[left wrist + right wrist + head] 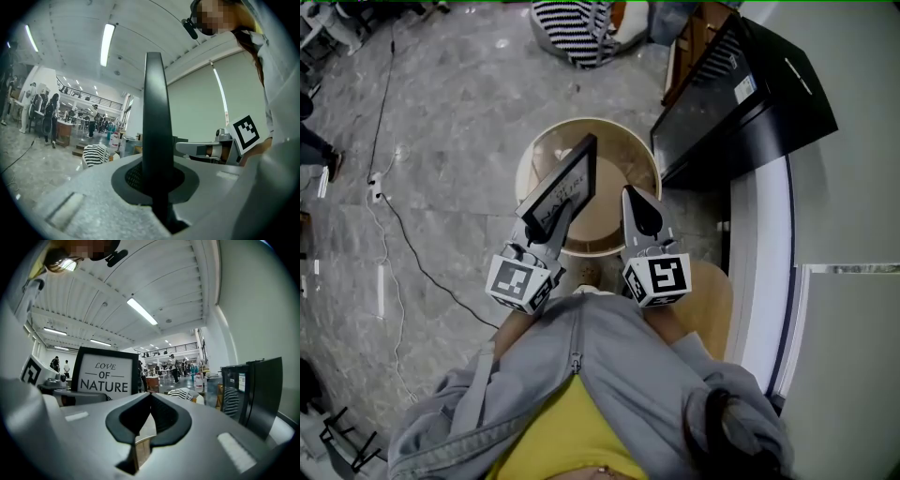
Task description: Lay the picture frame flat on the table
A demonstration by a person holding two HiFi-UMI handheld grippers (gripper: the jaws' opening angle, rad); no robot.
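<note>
The left gripper [555, 223] is closed on the picture frame [563, 181], its two jaws pinching the frame's lower edge. In the left gripper view the frame [154, 112] rises edge-on as a dark, narrow upright band straight out of the left gripper [157, 180], with no gap between jaw and frame. From the head view the frame stands on edge, not flat. Its white printed face is turned toward the person's right, its top leans slightly away from the person, and it sits over the near left part of the round table [623, 155]. Whether its lower edge touches the tabletop cannot be told, since the gripper covers that edge. The right gripper [640, 211] is shut with nothing in it. In the right gripper view the dark pads of the right gripper [149, 397] meet at the tips and only the floor shows past them. This gripper is held just to the right of the frame, near it but apart from it, and also over the table. From there the frame [105, 373] shows its face, black-bordered and reading "LOVE OF NATURE", up and to the left of the closed jaws. Both grippers point level, side by side, away from the person's grey jacket [619, 366]. A black cabinet [741, 94] stands to the right of the table.
</note>
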